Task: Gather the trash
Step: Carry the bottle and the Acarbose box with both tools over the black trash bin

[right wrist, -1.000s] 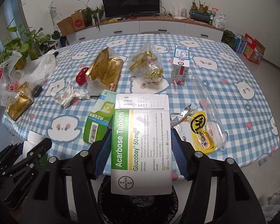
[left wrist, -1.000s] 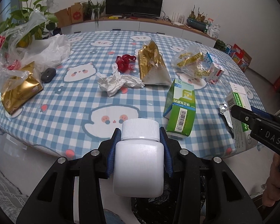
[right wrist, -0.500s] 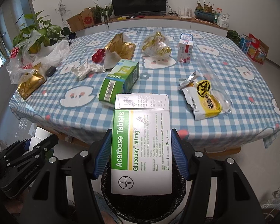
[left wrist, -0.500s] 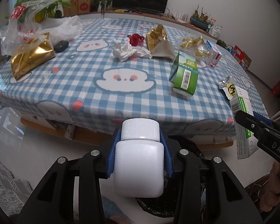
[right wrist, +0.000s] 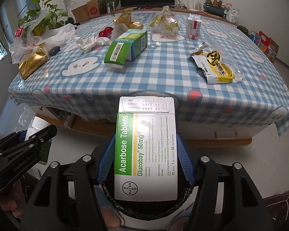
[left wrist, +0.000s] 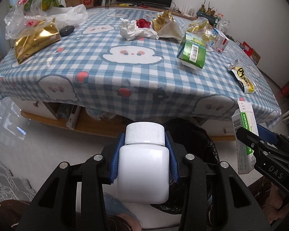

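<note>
My left gripper (left wrist: 144, 144) is shut on a white plastic pill bottle (left wrist: 142, 163) with a ribbed cap, held below the table's edge over a bin lined with a black bag (left wrist: 200, 134). My right gripper (right wrist: 145, 152) is shut on a white and green Acarbose tablet box (right wrist: 146, 154), held over the same black-lined bin (right wrist: 144, 209). The right gripper also shows at the right of the left wrist view (left wrist: 267, 154); the left one shows at the left of the right wrist view (right wrist: 23, 150).
The table with a blue checked cloth (left wrist: 125, 73) carries a green carton (left wrist: 192, 52), crumpled white paper (left wrist: 134, 30), gold foil bags (left wrist: 34, 38), a yellow snack wrapper (right wrist: 215, 65), a small white carton (right wrist: 193, 26) and plastic bags (left wrist: 48, 15).
Both grippers have drawn back from the table and sunk below its edge, carrying the bottle and the box over the bin.
</note>
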